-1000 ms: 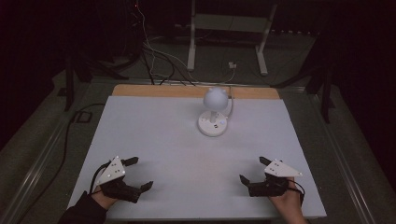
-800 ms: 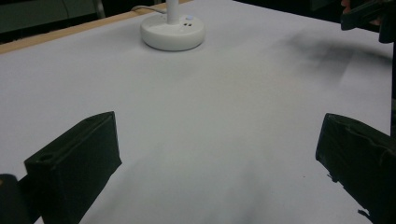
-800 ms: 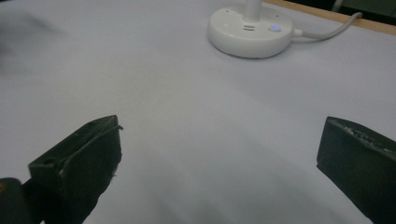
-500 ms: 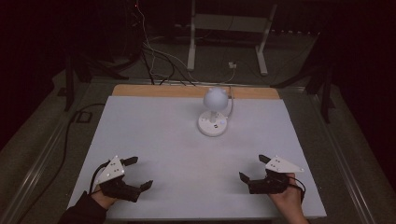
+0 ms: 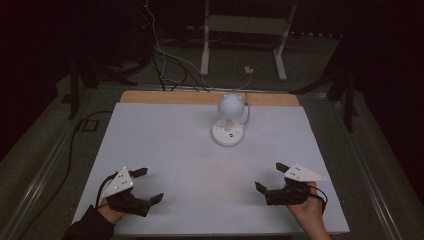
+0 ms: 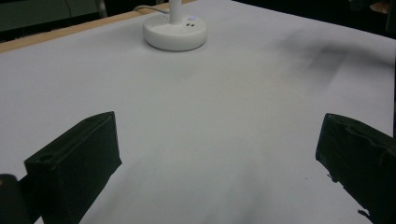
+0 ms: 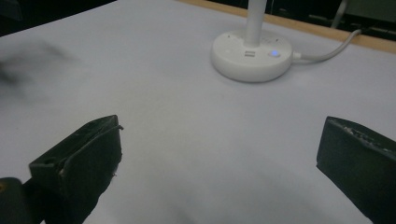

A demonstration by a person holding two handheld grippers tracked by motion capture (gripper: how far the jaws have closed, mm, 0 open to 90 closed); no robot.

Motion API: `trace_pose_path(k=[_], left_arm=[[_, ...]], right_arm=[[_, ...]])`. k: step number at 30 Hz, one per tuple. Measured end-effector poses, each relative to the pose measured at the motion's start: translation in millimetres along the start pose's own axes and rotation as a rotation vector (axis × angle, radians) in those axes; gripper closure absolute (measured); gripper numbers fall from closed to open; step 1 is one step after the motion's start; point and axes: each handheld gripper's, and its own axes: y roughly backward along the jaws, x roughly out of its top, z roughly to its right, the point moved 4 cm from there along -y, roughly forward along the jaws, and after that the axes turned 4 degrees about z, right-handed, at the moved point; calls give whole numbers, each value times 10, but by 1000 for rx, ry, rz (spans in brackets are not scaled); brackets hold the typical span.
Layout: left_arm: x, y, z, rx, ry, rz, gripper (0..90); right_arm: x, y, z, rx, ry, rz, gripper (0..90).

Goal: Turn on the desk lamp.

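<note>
The left gripper (image 5: 146, 185) rests at the table's (image 5: 165, 145) near left edge, jaws spread wide and empty. Toward the far middle, well apart from both grippers, stands a white lamp (image 5: 229, 122): round flat base with a small blue light, thin upright stem, globe head, cable trailing behind. The right gripper (image 5: 270, 177) sits near right, jaws likewise wide apart, holding nothing.

A white bench (image 5: 165, 150) with a wooden far edge is carrying a small white lamp (image 5: 228, 131) near its far middle, its cord (image 5: 246, 112) trailing off the far edge.
</note>
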Motion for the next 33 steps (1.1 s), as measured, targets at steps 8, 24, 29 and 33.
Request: trace_pose_path(k=[8, 24, 29, 33], left_arm=[[-5, 1, 3, 2, 0, -4, 3], [-2, -5, 11, -5, 3, -1, 3], [5, -1, 14, -3, 6, 5, 3], [6, -2, 13, -5, 6, 5, 3]], right_arm=[[141, -37, 30, -15, -1, 18, 0], [507, -186, 59, -20, 0, 42, 0], [634, -192, 59, -22, 0, 60, 0], [714, -230, 57, -31, -2, 62, 0]])
